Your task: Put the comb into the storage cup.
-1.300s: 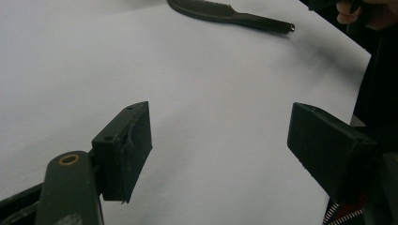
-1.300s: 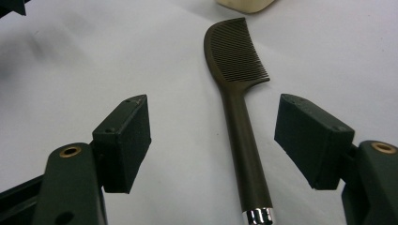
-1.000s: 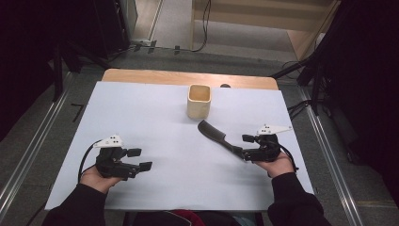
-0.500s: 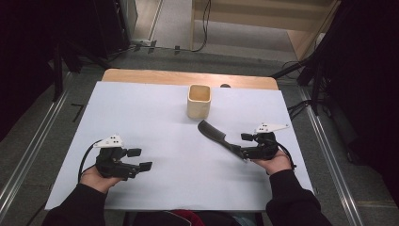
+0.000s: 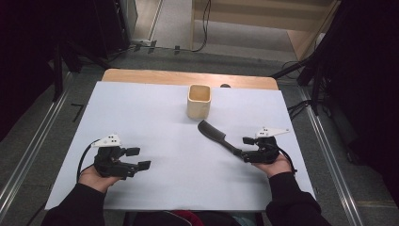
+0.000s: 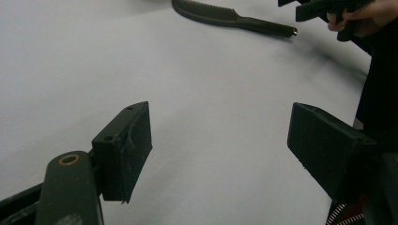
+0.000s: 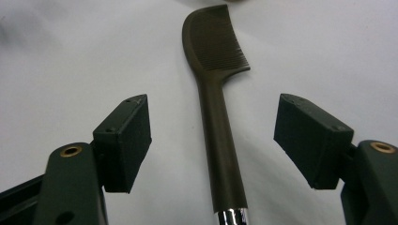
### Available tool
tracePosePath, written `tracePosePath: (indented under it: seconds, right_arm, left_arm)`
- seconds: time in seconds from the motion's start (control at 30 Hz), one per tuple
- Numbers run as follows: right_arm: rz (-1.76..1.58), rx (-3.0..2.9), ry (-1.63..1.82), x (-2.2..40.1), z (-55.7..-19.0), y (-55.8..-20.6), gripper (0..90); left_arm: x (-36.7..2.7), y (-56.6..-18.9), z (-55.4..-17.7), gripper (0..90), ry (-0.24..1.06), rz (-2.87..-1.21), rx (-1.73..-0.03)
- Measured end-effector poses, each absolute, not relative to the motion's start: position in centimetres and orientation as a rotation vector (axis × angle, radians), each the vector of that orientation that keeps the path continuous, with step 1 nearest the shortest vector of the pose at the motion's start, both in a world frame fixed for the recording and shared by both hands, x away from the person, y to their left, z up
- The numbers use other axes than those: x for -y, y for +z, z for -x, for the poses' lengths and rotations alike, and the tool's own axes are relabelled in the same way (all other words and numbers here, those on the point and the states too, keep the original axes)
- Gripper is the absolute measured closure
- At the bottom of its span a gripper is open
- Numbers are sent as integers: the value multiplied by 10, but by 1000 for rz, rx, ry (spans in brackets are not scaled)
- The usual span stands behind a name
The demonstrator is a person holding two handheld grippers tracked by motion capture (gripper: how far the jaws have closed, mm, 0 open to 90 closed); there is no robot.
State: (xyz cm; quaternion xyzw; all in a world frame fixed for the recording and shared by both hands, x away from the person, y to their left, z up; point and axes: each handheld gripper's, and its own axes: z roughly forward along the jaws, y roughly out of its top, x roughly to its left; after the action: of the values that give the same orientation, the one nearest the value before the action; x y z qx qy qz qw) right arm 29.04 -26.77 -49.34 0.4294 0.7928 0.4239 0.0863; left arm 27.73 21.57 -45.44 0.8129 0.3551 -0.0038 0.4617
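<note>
White sheet [image 5: 155, 117] covers the wooden table [image 5: 141, 75]; comb [image 5: 217, 135] lies flat; both grippers' fingers apart.

A wooden table [image 5: 141, 76] carries a white sheet [image 5: 141, 117] that covers nearly all of it, leaving a strip of wood bare at the far edge. On the sheet stand a square wooden cup [image 5: 199, 101] and, just beside it, nearer the person, a dark comb [image 5: 217, 136] lying flat.

Left gripper [image 5: 139, 158] jaws spread; right gripper [image 5: 246, 147] likewise.
</note>
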Motion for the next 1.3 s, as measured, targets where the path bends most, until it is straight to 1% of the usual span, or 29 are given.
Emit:
tracePosePath:
  seconds: [0.37,1.07,1.2,1.3]
  right_arm:
    - [-1309,-2363,1227,270,-283,-503,266]
    - [-1242,-2397,1123,266,-288,-517,306]
    - [-1239,-2408,1104,265,-289,-519,339]
    - [-1214,-2415,1093,264,-289,-520,381]
  left_arm:
    - [-215,-454,-281,229,-13,-2005,-867]
    - [-211,-454,-283,228,-21,-2008,-853]
    - [-211,-454,-283,228,-22,-2007,-852]
    - [-211,-454,-283,229,-21,-2007,-854]
